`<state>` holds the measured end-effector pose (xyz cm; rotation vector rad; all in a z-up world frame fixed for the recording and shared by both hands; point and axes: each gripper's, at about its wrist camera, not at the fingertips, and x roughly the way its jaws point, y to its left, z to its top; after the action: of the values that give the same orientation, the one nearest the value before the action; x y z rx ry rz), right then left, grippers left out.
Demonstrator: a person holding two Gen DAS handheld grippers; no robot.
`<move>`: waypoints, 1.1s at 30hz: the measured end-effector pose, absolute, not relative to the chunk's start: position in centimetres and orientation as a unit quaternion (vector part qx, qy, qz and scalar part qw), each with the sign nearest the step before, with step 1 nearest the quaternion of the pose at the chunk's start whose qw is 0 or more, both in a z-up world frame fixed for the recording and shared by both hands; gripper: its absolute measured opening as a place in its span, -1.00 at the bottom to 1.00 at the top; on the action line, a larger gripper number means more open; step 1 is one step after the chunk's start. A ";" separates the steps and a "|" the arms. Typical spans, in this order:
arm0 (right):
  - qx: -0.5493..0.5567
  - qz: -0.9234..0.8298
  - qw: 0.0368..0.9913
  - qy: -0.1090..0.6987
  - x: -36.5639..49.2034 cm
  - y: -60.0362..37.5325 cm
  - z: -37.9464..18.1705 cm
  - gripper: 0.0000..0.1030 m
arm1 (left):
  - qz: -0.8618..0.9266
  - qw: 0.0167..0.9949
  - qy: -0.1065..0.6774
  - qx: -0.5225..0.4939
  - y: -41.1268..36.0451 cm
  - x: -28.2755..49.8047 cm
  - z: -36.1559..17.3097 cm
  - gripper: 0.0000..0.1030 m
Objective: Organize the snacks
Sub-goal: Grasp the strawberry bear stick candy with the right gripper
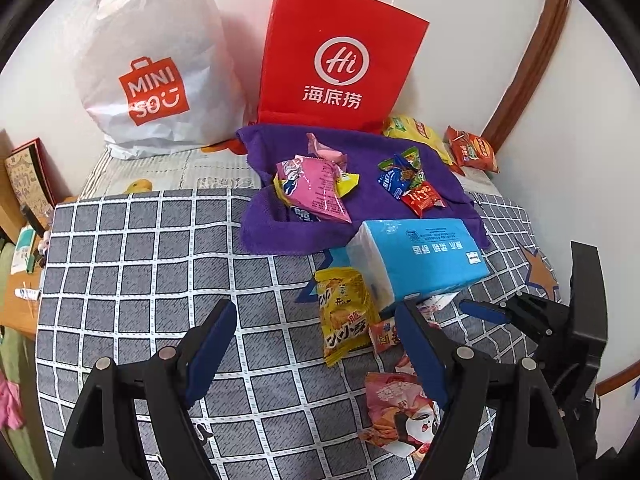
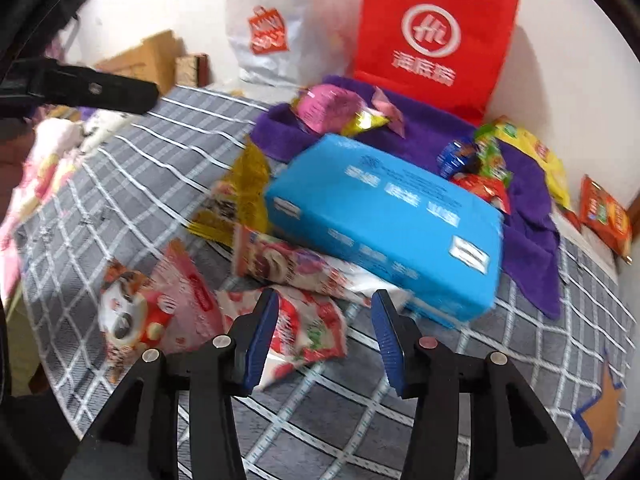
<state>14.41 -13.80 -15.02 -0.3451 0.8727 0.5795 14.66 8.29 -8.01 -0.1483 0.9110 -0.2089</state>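
Two hand-held grippers are recorded over a bed with a grey checked cover [image 1: 140, 264]. The left hand-held gripper [image 1: 316, 344] is held open with nothing between its pads, only the cover ahead of it. The right hand-held gripper [image 2: 324, 332] is also open; a red-and-white snack packet [image 2: 308, 332] lies flat between its fingertips, with no pad seen to press on it, so nothing is judged as gripped. Just ahead of the right hand-held gripper a blue tissue pack [image 2: 384, 216] rests on another pink-and-white packet [image 2: 288, 264]; to its left lies a pink packet with a cartoon face [image 2: 160, 312], and further ahead and left a yellow packet [image 1: 344, 312] printed in Chinese characters too small to read with certainty. Well ahead, a purple towel [image 1: 360, 216] carries a pink pouch [image 1: 316, 188] and small blue, green and red packets [image 1: 408, 180]. Beyond it stand a red paper bag [image 1: 340, 60] marked "Hi" and "海底捞", and a white plastic bag [image 1: 156, 72] marked "MINISO". For the step judged in hand, the packet's raised edge should be taken squarely between the pads, the cover beneath left unpinched, and the tissue pack left undisturbed as the packet is lifted.
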 end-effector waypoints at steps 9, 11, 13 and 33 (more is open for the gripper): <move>-0.204 0.307 0.828 0.422 16.4 -9.9 -16.3 0.03 | -0.101 0.887 0.444 -0.078 9.3 15.1 -8.9 0.55; -0.197 0.329 0.816 0.433 16.6 -9.6 -16.7 0.39 | -0.104 0.886 0.444 -0.082 9.5 15.2 -9.1 0.55; -0.209 0.334 0.809 0.436 16.5 -9.3 -17.0 0.41 | -0.110 0.885 0.443 -0.088 9.7 15.3 -9.3 0.55; -0.181 0.308 0.787 0.503 18.4 -10.4 -17.1 -0.66 | -0.108 0.882 0.448 -0.103 10.7 15.3 -10.4 0.55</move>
<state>18.44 -10.44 -17.09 -0.3902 1.0837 0.6641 15.28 10.73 -10.41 -0.2151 0.9322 -0.2256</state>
